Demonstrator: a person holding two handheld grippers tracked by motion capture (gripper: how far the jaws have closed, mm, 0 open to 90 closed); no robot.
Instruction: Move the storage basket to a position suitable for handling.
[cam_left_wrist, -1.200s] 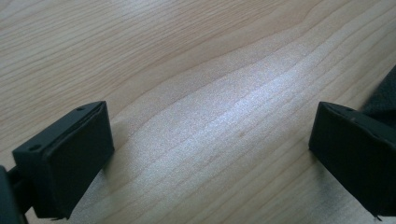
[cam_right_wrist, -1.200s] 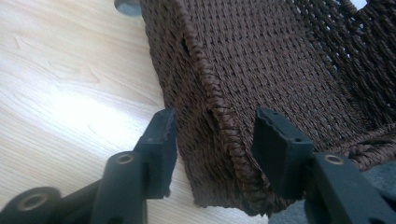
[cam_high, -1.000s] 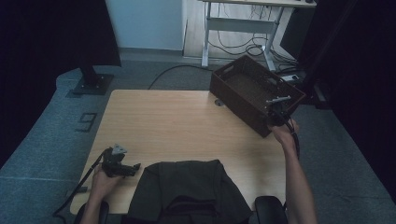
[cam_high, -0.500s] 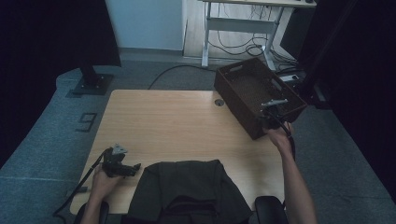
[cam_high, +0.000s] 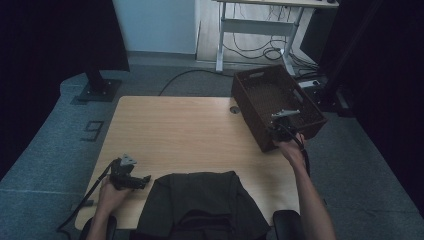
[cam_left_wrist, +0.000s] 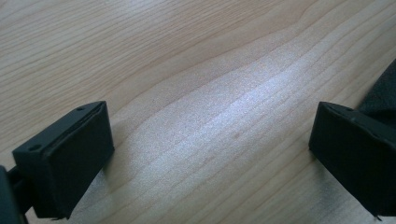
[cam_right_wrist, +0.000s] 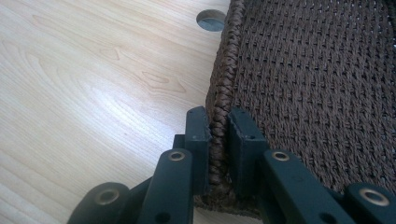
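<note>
My right gripper (cam_right_wrist: 217, 135) is clamped on the braided rim of a brown woven basket (cam_right_wrist: 322, 84), one jaw outside the wall and one inside, the rim pinched between them; the jaws have just been closing onto it. In the high view the right gripper (cam_high: 283, 121) sits at the basket's near edge, on the side closest to me. There is one basket (cam_high: 260, 102), standing at the far right of the table (cam_high: 180, 130) with part of it overhanging the right edge. Its inside looks bare as far as I can see: just dark weave.

Beside the basket's wall there is one round hole (cam_right_wrist: 211, 20) in the wooden tabletop.

My left gripper (cam_high: 131, 176) rests low over the near left corner of the table, well apart from the basket. Its two jaws stand wide apart with nothing but bare wood (cam_left_wrist: 201, 116) between them. One dark garment (cam_high: 200, 200) lies along the near edge, just beside that gripper.
</note>
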